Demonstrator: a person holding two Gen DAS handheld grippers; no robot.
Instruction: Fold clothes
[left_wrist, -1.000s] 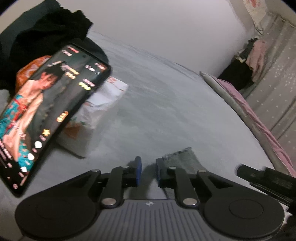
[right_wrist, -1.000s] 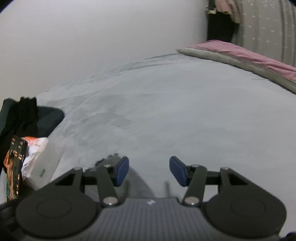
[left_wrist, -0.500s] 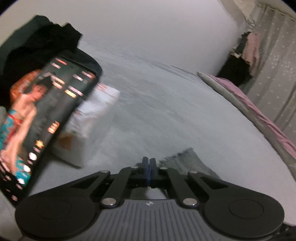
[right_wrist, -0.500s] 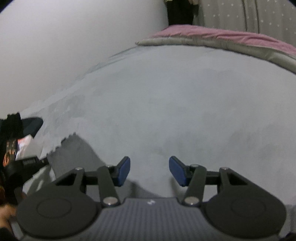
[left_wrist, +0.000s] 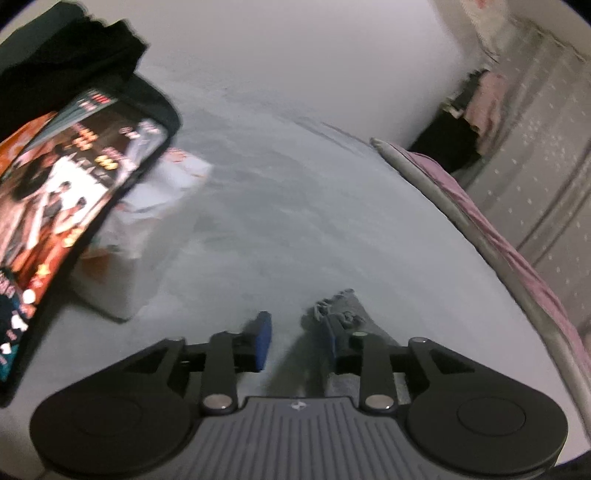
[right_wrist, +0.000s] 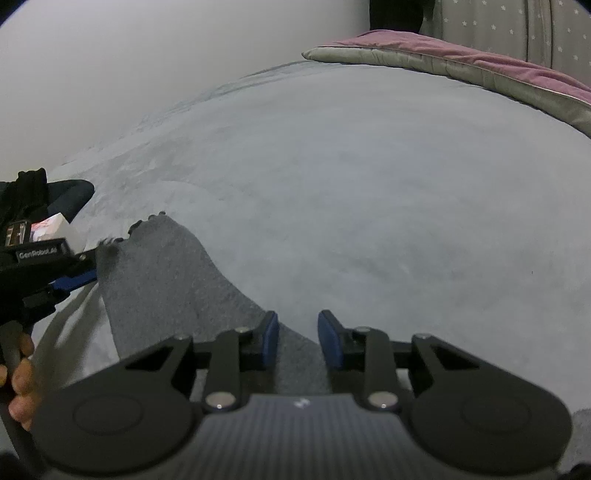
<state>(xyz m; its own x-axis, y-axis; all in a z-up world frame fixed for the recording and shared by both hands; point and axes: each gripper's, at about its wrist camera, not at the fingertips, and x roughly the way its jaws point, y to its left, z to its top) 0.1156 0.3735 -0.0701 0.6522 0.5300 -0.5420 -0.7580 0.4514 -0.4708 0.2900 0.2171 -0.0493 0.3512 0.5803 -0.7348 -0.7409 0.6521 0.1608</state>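
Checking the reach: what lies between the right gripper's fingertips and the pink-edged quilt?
Only bare grey bedsheet between the right gripper and the quilt, shown in the right wrist view.

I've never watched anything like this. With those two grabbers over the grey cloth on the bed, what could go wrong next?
1. The left gripper, jaws just opening, stands open beside the grey garment's frayed edge and may miss it.
2. The right gripper, jaws just closing, may pinch the bedsheet along with the cloth.
3. The phone leans against a white packet nearby; a tug on the sheet might topple it.
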